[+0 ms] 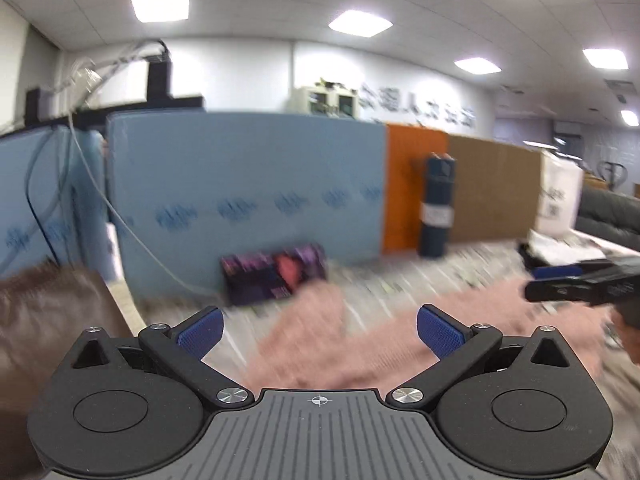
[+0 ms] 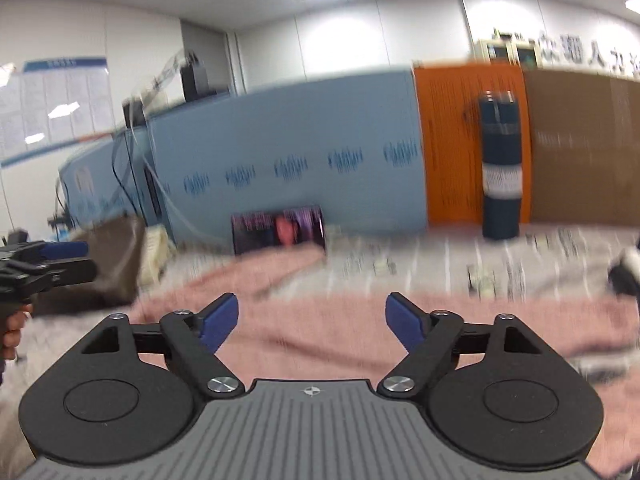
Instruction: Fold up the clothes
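While both views are smeared by blur, the main things read clearly enough:
Backdrop: a long blue panel (image 1: pixel 248 184) stands behind the work surface, with an orange panel (image 1: pixel 414 188) and a brown cardboard sheet (image 1: pixel 494 192) to its right
Work surface: a pale patterned table top (image 2: pixel 420 264), its print too blurred to read
Garment: a pink knitted piece (image 2: pixel 320 332) lies spread flat on the table below both grippers, one narrow part reaching toward the dark picture box (image 2: pixel 280 232) at the foot of the blue panel
Roll: a dark blue upright cylinder (image 2: pixel 502 168) stands against the orange panel
Left gripper (image 1: pixel 320 332): jaws spread wide, blue pads apart, nothing between them, pink fabric underneath but not pinched
Right gripper (image 2: pixel 312 320): jaws wide apart, empty, above the garment
Hand: part of one (image 2: pixel 14 328) shows at the left edge of the right view, under the other gripper
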Available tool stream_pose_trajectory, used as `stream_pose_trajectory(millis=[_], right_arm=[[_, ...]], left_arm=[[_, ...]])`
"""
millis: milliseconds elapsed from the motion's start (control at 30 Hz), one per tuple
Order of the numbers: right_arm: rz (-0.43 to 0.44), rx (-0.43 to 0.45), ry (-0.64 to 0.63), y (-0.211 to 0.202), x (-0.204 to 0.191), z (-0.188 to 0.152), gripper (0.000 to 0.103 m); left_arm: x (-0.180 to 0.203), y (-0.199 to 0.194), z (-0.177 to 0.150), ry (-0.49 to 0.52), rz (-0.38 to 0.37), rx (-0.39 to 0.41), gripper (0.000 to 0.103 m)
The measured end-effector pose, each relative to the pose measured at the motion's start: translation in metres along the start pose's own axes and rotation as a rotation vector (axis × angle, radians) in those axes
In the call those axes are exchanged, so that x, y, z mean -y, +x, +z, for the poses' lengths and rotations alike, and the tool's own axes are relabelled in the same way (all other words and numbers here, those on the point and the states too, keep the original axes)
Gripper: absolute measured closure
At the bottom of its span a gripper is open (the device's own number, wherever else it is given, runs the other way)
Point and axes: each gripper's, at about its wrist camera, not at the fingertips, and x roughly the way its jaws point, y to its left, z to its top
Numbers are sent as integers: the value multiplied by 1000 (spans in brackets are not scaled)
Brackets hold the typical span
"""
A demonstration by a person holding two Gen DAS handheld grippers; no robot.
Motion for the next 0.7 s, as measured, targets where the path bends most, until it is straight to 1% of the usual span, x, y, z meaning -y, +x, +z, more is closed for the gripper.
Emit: stream_pose_trajectory(millis=[67,167,200,300,367,400,467,533,567,667,700], right_arm=[[19,45,-1,3,1,14,16],[43,101,13,13,3,34,11],[49,114,24,18,5,40,10],[70,118,104,39,17,51,9],[70,117,150,52,26,42,9],[68,106,171,59,31,35,9],[62,38,220,75,40,19,9],[61,-31,257,85,48,10,9],[58,-51,264,88,50,7,9],[51,-69,250,90,49,2,9],[52,-72,246,90,48,0,9]], left_arm=[[-8,11,19,-31,9,-3,0],[-25,33,43,-125,34,14,0],[-31,43,48,-159,22,10,0],[-45,76,54,-261,-30,-21,0],[-47,102,49,-319,-59,-65,0],[-47,115,44,-331,-75,-92,0],[-45,142,32,-345,-106,-146,0],[-44,168,19,-359,-116,-200,0],[-44,180,13,-366,-119,-228,0],[-43,210,-3,-391,-107,-311,0],[-42,218,-7,-400,-97,-338,4]])
